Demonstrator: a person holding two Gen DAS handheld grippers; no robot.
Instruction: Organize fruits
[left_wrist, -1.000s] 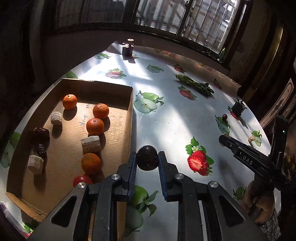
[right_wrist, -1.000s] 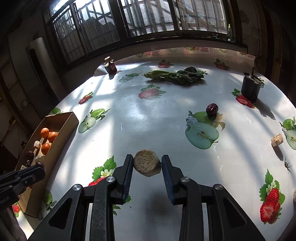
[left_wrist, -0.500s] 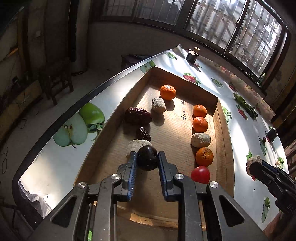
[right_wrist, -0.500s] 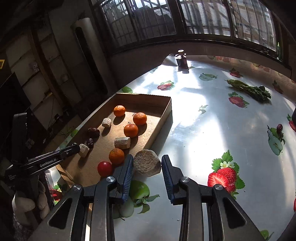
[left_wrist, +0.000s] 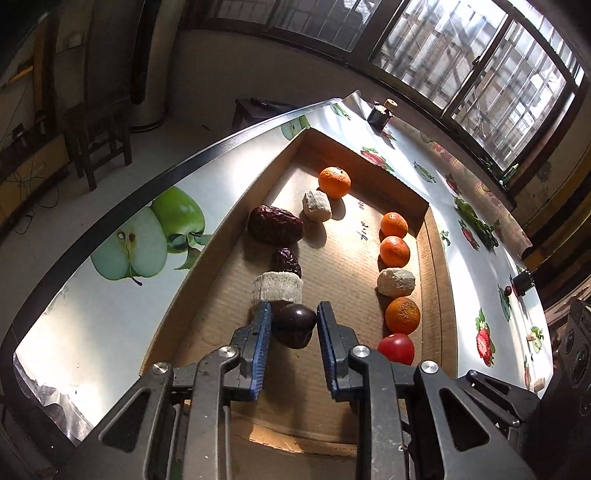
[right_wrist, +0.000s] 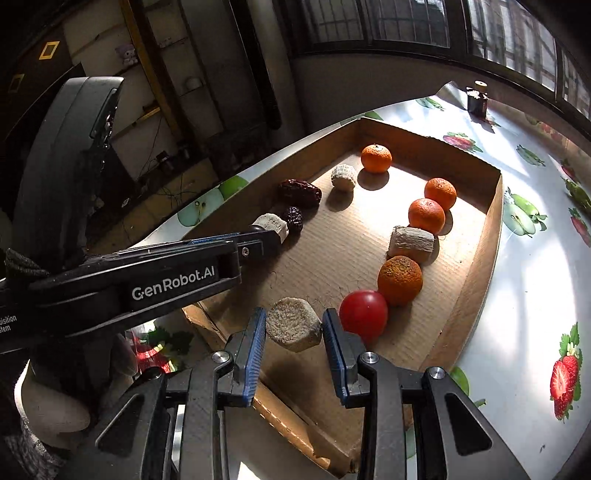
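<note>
The left gripper (left_wrist: 293, 325) is reaching into the cardboard box (left_wrist: 369, 173) with its blue pads on either side of a dark round fruit (left_wrist: 295, 326); the left pad is touching it, a thin gap is showing at the right pad, and I cannot tell whether the fruit is resting on the box floor. Just ahead of it a pale cylinder piece (left_wrist: 277, 287) is sitting, then a small dark date (left_wrist: 286, 261) and a larger wrinkled date (left_wrist: 275, 225), all running along the box's left wall.

From the right wrist view, the right gripper (right_wrist: 293, 330) is holding a rough tan disc (right_wrist: 293, 328) between its fingers, low over the near end of the box, just beside a red tomato (right_wrist: 364, 314). There the left gripper (right_wrist: 258, 236) is showing side-on, its tip hiding the dark fruit almost entirely.

Down the right side a row is lining up: tomato, a mottled orange (right_wrist: 400, 280), a pale log-shaped piece (right_wrist: 412, 240), and two tangerines (right_wrist: 426, 216) touching each other. A fifth orange fruit (right_wrist: 376, 158) is sitting apart at the far end, next to another pale chunk (right_wrist: 343, 177).

Only the left wrist view is taking in the far table: a small dark bottle (left_wrist: 380, 112) by the window and green vegetables (left_wrist: 474, 221) on the fruit-printed tablecloth (left_wrist: 122, 295).
</note>
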